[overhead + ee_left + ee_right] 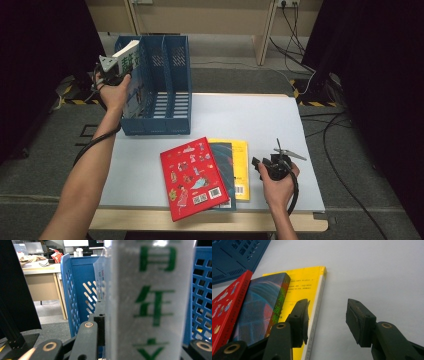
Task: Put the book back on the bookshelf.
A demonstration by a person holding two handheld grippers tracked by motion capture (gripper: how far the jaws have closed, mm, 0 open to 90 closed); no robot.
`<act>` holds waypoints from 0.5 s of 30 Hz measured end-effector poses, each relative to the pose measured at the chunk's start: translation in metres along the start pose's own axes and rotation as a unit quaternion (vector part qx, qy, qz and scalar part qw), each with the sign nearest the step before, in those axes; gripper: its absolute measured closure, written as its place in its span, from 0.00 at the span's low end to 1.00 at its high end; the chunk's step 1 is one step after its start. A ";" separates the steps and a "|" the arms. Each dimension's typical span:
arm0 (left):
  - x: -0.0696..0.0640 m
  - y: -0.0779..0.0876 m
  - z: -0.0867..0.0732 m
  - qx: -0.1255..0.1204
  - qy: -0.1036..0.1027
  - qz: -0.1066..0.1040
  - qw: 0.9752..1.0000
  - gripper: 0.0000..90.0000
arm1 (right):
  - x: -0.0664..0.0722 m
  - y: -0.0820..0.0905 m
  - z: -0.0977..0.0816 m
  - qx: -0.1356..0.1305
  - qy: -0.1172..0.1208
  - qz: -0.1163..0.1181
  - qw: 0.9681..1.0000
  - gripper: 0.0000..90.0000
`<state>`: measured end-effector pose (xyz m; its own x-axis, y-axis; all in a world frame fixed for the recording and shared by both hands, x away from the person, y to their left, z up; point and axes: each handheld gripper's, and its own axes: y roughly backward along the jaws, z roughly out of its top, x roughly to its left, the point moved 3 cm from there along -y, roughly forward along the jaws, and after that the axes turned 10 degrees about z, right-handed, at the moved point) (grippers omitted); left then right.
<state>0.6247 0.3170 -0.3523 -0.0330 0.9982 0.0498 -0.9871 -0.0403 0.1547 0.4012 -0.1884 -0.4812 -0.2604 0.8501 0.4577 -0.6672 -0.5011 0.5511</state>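
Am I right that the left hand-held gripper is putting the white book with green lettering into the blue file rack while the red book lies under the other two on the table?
Not quite: the red book lies on top of the other two, as the high view shows. The left hand-held gripper does hold the white book at the blue file rack.

The left gripper is raised on an extended forearm, its jaws clamped. The right gripper rests low, its jaws apart.
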 end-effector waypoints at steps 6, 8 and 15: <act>0.001 0.009 -0.003 0.016 -0.009 0.000 1.000 0.82 | 0.001 -0.001 -0.001 0.003 0.006 0.001 1.000 0.59; 0.002 0.014 -0.005 0.020 -0.011 0.000 1.000 0.81 | 0.002 -0.001 -0.001 0.003 0.006 0.001 1.000 0.59; 0.005 0.030 -0.014 0.031 -0.025 -0.004 0.999 0.80 | 0.004 -0.002 -0.003 0.007 0.006 0.004 1.000 0.59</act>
<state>0.5925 0.3209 -0.3608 -0.0156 0.9952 0.0964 -0.9755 -0.0363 0.2170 0.3992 -0.1833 -0.4824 -0.2745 0.8480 0.4533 -0.6546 -0.5101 0.5579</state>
